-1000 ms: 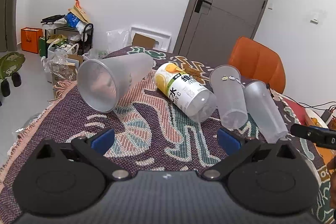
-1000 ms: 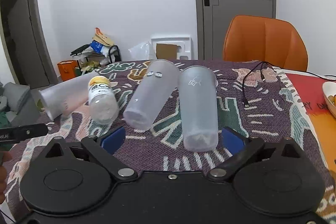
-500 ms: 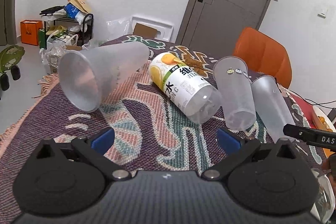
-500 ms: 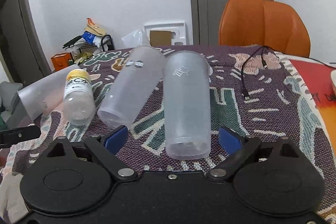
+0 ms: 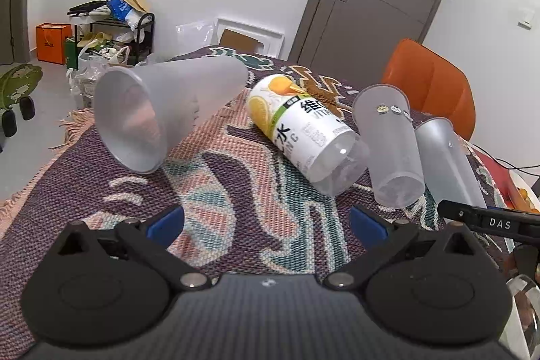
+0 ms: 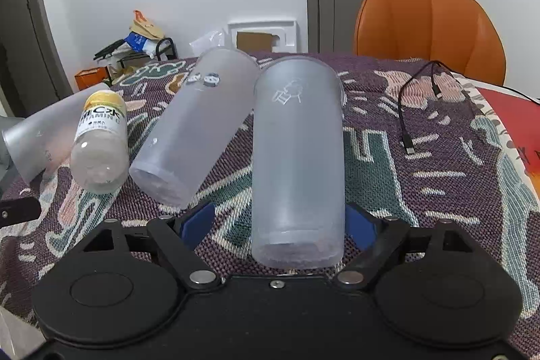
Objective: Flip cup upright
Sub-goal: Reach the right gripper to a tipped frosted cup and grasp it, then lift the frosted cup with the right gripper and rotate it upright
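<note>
Your right gripper (image 6: pixel 280 221) is standing wide, straddling the base of the frosted translucent plastic cup (image 6: pixel 297 157), which is lying on the patterned woven cloth (image 6: pixel 422 164), long axis pointing straight away from you.

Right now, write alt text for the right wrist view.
A frosted plastic cup lies on its side on a patterned woven tablecloth, its base between the open blue-tipped right gripper. To its left lie a second frosted cup and a vitamin C bottle; an orange chair stands behind.
</note>
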### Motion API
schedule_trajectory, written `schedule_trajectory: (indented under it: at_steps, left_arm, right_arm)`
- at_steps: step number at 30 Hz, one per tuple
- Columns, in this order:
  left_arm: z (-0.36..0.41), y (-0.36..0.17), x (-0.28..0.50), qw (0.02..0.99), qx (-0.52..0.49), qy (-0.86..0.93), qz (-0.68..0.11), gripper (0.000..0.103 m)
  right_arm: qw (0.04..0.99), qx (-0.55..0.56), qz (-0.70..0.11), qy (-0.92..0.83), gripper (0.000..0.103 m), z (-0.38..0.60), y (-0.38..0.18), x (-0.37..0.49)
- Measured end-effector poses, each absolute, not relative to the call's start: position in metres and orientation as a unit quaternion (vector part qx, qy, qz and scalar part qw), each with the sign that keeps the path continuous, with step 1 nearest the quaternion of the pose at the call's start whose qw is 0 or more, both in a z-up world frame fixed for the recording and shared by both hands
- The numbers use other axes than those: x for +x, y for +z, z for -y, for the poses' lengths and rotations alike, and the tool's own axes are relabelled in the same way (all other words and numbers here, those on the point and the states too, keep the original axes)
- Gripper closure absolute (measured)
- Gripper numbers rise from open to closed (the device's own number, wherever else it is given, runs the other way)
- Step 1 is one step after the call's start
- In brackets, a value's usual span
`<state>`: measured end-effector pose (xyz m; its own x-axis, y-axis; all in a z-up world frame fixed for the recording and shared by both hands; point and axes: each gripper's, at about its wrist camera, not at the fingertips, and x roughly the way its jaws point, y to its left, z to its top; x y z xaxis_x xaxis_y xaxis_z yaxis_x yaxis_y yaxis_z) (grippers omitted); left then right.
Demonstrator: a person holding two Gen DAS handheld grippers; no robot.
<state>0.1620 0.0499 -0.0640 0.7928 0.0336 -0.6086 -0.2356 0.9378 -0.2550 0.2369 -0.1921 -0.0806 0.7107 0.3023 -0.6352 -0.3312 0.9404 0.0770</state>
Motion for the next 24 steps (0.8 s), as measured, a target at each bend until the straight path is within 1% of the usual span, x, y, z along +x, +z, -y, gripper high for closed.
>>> schedule_trajectory:
  at_steps: [1,2,3,13,24]
  left_arm:
    - [-0.052,-0.063,0.16,0.933,-0.164,0.074,-0.313,0.0]
    - [-0.053,-0.062,0.159,0.932,-0.167,0.076,-0.312,0.0]
    - [-0.054,-0.061,0.157,0.932,-0.17,0.077,-0.31,0.0]
    - [-0.058,-0.045,0.134,0.937,-0.177,0.078,-0.29,0.0]
    - [-0.056,-0.031,0.107,0.945,-0.177,0.071,-0.267,0.0]
  right_arm:
    - [0.924,-0.024,-0.343,0.169,0.035,0.191,-0.082,0.238]
    - [0.922,-0.025,-0.348,0.168,0.047,0.19,-0.083,0.239]
    - [0.92,-0.024,-0.353,0.167,0.048,0.19,-0.084,0.239]
    - [0.936,-0.019,-0.31,0.165,0.049,0.195,-0.058,0.209]
    - [0.943,-0.021,-0.286,0.169,0.049,0.199,-0.039,0.175]
